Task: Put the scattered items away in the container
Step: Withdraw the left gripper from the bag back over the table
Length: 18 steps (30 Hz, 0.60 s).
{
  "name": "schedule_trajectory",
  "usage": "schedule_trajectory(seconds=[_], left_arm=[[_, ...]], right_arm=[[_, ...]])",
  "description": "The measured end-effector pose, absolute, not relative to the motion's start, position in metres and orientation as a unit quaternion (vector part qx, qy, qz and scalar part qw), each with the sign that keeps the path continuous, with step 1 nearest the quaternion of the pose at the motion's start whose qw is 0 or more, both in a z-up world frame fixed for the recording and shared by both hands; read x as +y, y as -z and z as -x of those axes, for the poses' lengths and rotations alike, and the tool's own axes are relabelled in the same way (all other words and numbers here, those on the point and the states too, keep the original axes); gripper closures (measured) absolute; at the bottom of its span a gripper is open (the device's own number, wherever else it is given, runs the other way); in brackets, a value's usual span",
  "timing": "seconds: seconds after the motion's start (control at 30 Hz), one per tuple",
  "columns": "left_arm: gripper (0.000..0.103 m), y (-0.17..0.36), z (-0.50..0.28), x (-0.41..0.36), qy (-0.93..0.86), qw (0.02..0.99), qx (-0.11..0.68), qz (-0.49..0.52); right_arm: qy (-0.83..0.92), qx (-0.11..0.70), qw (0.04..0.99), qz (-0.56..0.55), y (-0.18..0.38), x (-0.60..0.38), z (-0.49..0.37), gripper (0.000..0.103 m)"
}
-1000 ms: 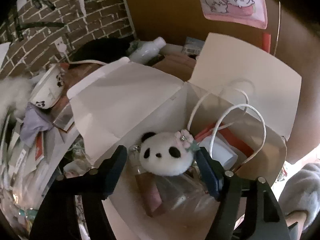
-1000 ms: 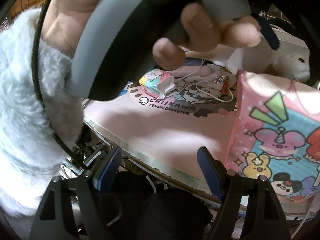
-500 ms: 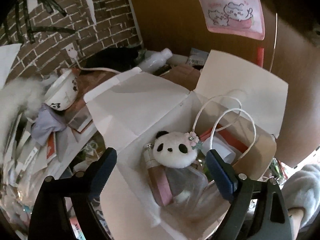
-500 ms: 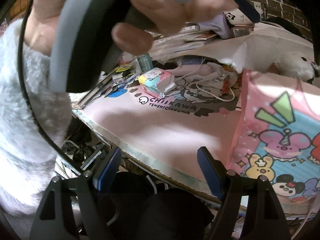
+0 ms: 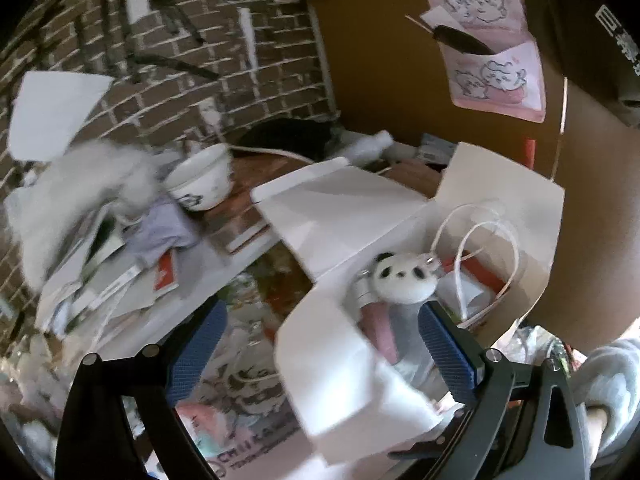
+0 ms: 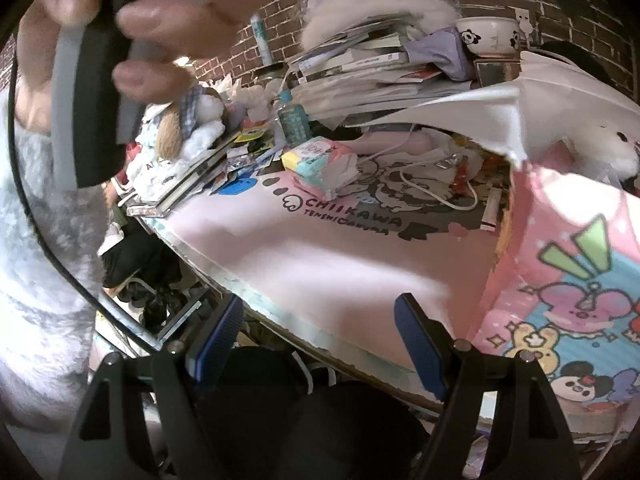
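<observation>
Plush white fur covers the panda charm [image 5: 402, 280], which lies inside the open white cardboard box [image 5: 344, 216], on top of a pink bottle-like item [image 5: 376, 320] and next to a brown paper bag with white rope handles [image 5: 496, 264]. It looks very light and soft, so it should squash rather than slip under pressure, and the small flower and metal ring at its edge are probably the only delicate parts; the round body is the safest place to take hold. The left claw [image 5: 320, 350] has its blue pads spread wide and its jaws are opening, with nothing pinched between them; the charm sits beyond the right pad, clear of it. The right claw [image 6: 320, 344] hovers over the near edge of the pink worktop mat [image 6: 320, 248], jaws apart and empty. Among the things left out on the worktop, the pastel tissue pack [image 6: 320, 166] looks light and crinkly, likely a little slippery in its wrapper, best gripped across its short width. The white cable [image 6: 436, 196] beside it is limp and would trail, so a bunched middle is the better hold. The panda bowl [image 5: 202, 178] on the paper heap looks like ceramic, heavier and breakable, so its rim wants a firm, careful pinch.
</observation>
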<state>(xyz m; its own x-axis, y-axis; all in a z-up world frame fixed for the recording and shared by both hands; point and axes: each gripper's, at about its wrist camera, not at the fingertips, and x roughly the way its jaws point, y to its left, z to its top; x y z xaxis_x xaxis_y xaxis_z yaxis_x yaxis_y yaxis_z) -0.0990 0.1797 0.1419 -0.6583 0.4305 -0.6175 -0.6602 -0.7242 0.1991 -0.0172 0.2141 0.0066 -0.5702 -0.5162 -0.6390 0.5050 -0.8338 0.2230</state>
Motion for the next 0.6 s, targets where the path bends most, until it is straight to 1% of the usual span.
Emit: schedule_trajectory(seconds=[0.4, 0.6], left_arm=[[0.007, -0.139, 0.089, 0.107, -0.91, 0.276, 0.161, 0.265], [0.007, -0.127, 0.081, 0.056, -0.924, 0.254, 0.116, 0.262]], right_arm=[[0.883, 0.007, 0.289, -0.369, -0.007, 0.192, 0.019, 0.027], [0.88, 0.019, 0.289, -0.376, -0.004, 0.177, 0.023, 0.027]])
